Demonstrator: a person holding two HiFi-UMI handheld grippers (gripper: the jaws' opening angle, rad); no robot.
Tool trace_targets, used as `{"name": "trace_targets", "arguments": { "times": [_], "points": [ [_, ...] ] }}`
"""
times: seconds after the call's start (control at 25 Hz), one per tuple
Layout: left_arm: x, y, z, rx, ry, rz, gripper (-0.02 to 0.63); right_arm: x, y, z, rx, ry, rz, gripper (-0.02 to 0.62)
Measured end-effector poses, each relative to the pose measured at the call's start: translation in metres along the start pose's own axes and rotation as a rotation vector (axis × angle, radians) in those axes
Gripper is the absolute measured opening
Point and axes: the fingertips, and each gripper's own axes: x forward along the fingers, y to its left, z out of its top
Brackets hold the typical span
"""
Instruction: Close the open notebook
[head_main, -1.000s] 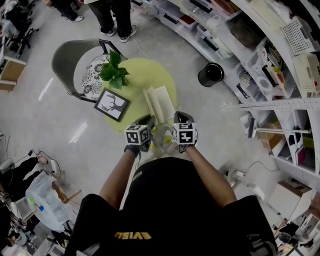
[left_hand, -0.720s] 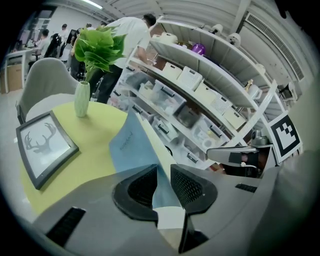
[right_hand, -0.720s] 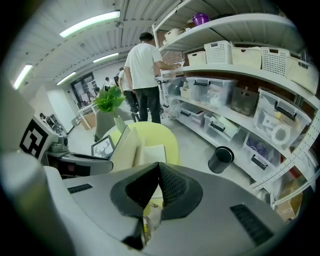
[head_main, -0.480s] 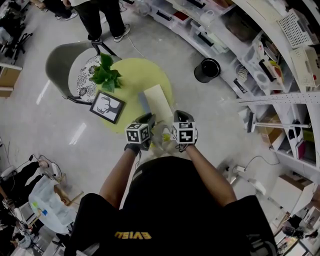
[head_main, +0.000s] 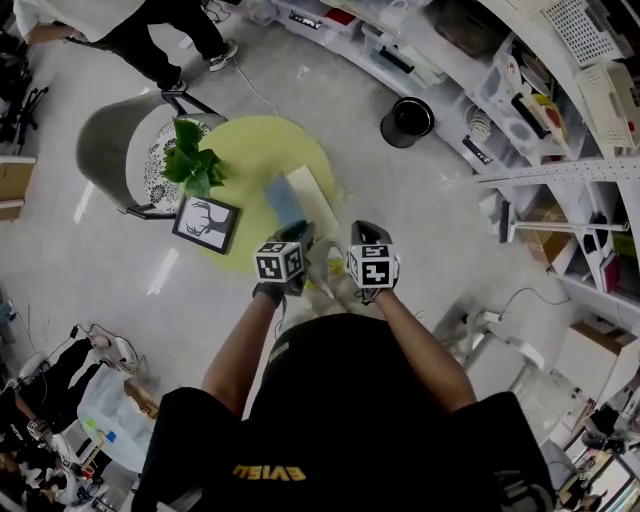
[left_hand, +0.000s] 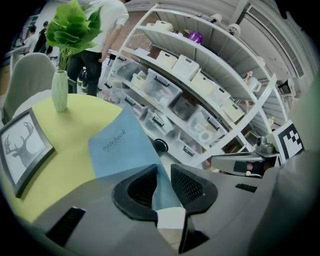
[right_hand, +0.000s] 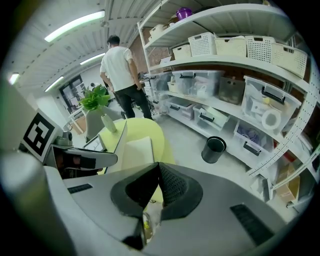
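Observation:
The notebook lies at the near right of a round yellow-green table (head_main: 250, 150). Its blue cover (head_main: 284, 202) stands lifted over the white page (head_main: 318, 196). In the left gripper view the cover (left_hand: 120, 142), printed "notebook", runs down between the jaws of my left gripper (left_hand: 164, 172), which is shut on its near edge. In the head view my left gripper (head_main: 297, 236) is at the notebook's near corner. My right gripper (head_main: 362, 232) hovers beside it at the table's near rim. Its jaws (right_hand: 157, 167) meet at the tips with nothing between them. From there the page (right_hand: 137, 149) shows ahead.
A green plant in a white vase (head_main: 190, 160) and a framed deer picture (head_main: 205, 222) stand on the table's left side. A grey chair (head_main: 110, 140) is behind them. A black bin (head_main: 406, 120) and curved shelves with boxes (head_main: 560, 100) are to the right. A person (head_main: 150, 30) stands beyond.
The left gripper has swung the cover up from lying open on the left; its blue outside now shows. Both grippers shifted slightly over the table's near edge.

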Motion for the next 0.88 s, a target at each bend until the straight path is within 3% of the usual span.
{"name": "trace_targets", "arguments": {
  "times": [0.4,0.68,0.76,0.88],
  "points": [
    [0.042,-0.004,-0.003,0.031,0.08,-0.001,0.1,0.004,-0.006,-0.005,-0.043,-0.006,0.004,0.001],
    [0.061,-0.002,-0.01,-0.014,0.104,-0.005,0.108,0.005,0.008,-0.016,-0.122,0.014,0.025,0.0],
    [0.066,-0.002,-0.008,-0.03,0.103,-0.001,0.125,0.007,0.008,-0.015,-0.119,0.014,0.025,0.0],
    [0.069,-0.003,-0.003,-0.019,0.096,0.002,0.206,0.006,0.007,-0.013,-0.124,0.006,0.034,0.0]
  ]
}}
